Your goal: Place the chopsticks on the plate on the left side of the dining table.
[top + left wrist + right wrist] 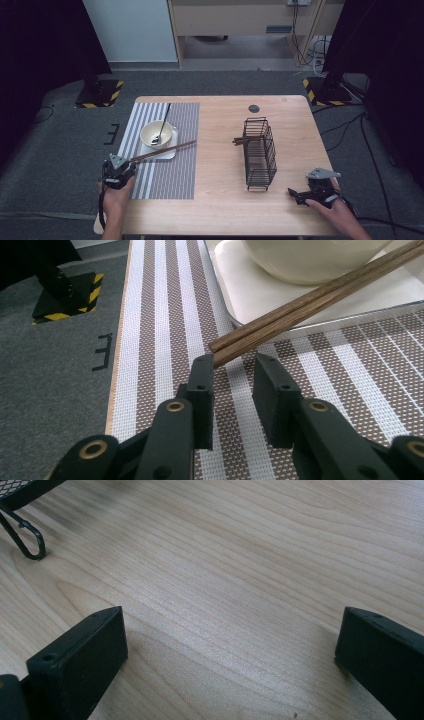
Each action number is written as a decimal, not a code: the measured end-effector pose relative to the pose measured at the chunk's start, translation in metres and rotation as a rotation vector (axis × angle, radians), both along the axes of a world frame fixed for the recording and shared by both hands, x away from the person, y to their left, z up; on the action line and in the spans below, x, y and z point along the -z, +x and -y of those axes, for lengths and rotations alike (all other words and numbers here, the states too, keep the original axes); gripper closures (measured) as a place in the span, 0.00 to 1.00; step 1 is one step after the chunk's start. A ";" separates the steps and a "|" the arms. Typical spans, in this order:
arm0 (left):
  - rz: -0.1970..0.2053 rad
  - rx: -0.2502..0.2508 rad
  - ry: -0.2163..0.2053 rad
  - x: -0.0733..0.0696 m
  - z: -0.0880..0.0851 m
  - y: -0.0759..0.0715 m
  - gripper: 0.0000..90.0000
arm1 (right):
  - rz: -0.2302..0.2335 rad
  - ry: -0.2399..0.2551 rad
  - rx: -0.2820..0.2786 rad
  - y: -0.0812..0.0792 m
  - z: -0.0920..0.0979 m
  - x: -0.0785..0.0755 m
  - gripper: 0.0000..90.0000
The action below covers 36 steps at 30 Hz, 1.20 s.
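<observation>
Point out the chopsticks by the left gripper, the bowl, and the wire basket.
chopsticks (pixel 280 322), left gripper view, on the wooden shafts near their ends.
bowl (pixel 156 133), high view, on its inner wall.
wire basket (pixel 261 152), high view, on its side bars.

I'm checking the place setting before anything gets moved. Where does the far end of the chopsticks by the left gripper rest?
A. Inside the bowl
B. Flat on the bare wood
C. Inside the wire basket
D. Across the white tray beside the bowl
D: the chopsticks lie slanted over the edge of the white tray, next to the bowl, with their near end at the left gripper.
</observation>
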State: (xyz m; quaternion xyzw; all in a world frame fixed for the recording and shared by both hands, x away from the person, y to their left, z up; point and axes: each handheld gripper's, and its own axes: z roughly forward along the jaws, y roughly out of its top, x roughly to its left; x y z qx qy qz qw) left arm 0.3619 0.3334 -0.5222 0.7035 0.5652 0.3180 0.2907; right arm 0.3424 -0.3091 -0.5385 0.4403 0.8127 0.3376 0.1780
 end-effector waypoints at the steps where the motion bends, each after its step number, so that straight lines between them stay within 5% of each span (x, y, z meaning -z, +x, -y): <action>1: -0.001 -0.001 -0.001 0.000 0.000 0.000 0.79 | 0.000 0.000 0.000 0.000 0.000 0.000 0.00; 17: -0.011 0.007 -0.006 0.001 0.001 0.001 0.87 | 0.000 0.000 0.000 0.000 0.000 0.000 0.00; 21: -0.010 -0.006 -0.007 0.000 0.000 0.000 0.85 | 0.000 0.000 0.000 0.000 0.000 0.000 0.00; 23: -0.005 -0.018 -0.008 0.000 -0.001 0.000 0.75 | 0.000 0.000 0.000 0.000 0.000 0.000 0.00; 30: 0.006 -0.032 -0.038 0.003 -0.007 0.005 0.74 | 0.002 -0.001 -0.001 0.000 0.000 0.000 0.00; 36: 0.006 -0.015 -0.020 0.003 -0.003 0.009 0.74 | 0.000 0.000 0.000 0.000 0.000 0.000 0.00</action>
